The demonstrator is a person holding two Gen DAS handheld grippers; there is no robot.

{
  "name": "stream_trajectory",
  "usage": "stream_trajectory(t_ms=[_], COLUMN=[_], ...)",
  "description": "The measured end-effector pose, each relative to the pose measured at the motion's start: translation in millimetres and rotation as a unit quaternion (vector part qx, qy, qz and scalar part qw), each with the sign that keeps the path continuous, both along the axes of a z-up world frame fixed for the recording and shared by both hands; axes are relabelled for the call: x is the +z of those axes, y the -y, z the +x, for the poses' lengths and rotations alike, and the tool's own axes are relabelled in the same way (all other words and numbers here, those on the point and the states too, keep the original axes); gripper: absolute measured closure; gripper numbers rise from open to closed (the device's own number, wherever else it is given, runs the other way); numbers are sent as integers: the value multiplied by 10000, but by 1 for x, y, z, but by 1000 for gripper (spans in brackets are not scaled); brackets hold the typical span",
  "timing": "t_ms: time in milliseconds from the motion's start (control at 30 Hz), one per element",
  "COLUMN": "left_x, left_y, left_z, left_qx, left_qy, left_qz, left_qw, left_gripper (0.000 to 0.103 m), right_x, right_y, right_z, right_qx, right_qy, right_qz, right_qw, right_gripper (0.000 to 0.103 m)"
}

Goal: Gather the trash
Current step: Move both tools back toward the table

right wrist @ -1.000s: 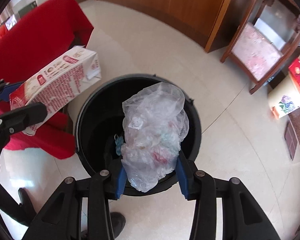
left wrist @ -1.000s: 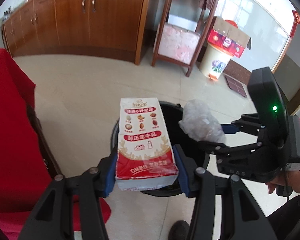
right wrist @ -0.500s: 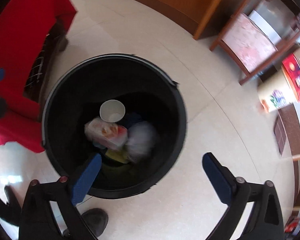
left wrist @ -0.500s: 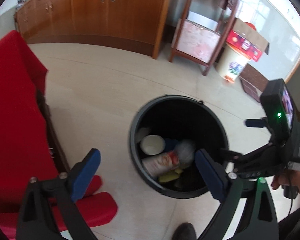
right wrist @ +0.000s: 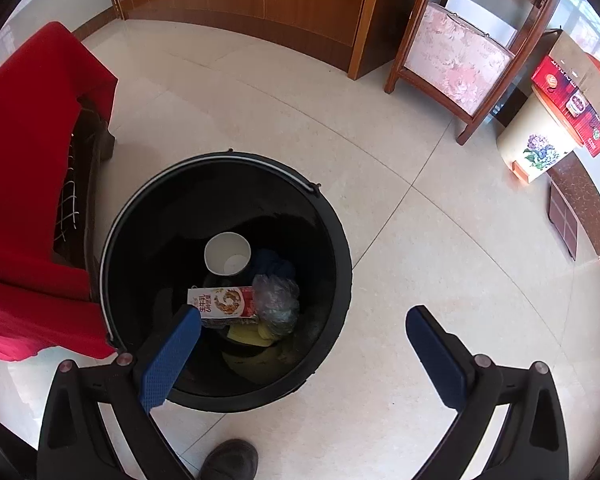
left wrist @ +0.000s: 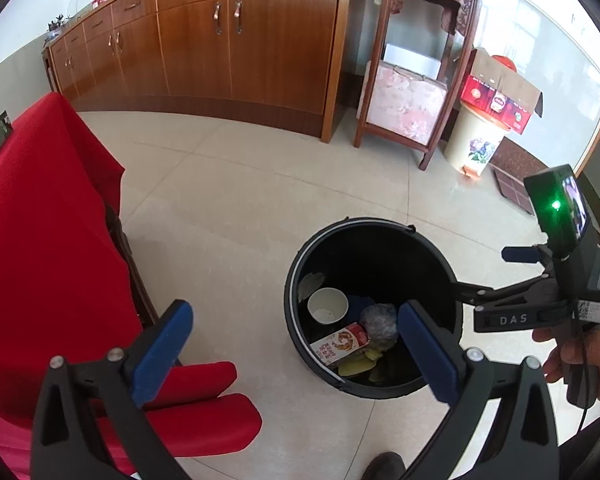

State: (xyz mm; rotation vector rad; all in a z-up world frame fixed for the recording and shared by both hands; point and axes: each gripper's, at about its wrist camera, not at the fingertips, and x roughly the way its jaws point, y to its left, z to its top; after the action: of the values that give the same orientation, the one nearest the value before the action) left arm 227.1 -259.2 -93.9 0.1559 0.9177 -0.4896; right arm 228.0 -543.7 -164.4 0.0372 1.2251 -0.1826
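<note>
A black round trash bin (left wrist: 364,221) (right wrist: 228,157) stands on the tiled floor. At its bottom lie a red-and-white milk carton (left wrist: 340,345) (right wrist: 224,300), a crumpled clear plastic bag (left wrist: 380,319) (right wrist: 278,300), a white paper cup (left wrist: 327,306) (right wrist: 227,254) and yellow scraps. My left gripper (left wrist: 293,312) hangs above the bin's left side; its jaws are opening and nothing is between them. Over the bin's right half, my right gripper (right wrist: 302,314) (left wrist: 486,270) stands open wide and empty, held by a hand (left wrist: 580,352).
A red-covered armchair (left wrist: 40,240) (right wrist: 28,152) stands close to the bin's left. Farther back are a long wooden cabinet (left wrist: 240,48), a carved wooden stand with a pink cushion (left wrist: 408,104) and a floral bin bearing a red cardboard box (left wrist: 480,144). A shoe (right wrist: 230,458) is near the bin.
Both grippers have opened wide. The milk carton has left my left gripper and the plastic bag my right; both now lie in the bin. Both views have shifted a little.
</note>
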Motion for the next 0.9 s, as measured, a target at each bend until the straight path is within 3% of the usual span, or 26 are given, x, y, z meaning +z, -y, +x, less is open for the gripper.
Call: stream_trajectory(t_ms=[633, 900], left_x=[43, 77], left_y=[-17, -54], left_z=[-22, -39], left_qx=[236, 638], left_qy=[585, 1073], left_qz=[153, 141], left_qw=[9979, 9921], left_gripper=[0, 0], right_x=[31, 68], right_y=[-10, -38], right_z=[-16, -29], right_qx=[-326, -186], right_qy=[390, 1106], right_qz=[157, 119], right_qw=[9986, 9936], right_gripper=[0, 0])
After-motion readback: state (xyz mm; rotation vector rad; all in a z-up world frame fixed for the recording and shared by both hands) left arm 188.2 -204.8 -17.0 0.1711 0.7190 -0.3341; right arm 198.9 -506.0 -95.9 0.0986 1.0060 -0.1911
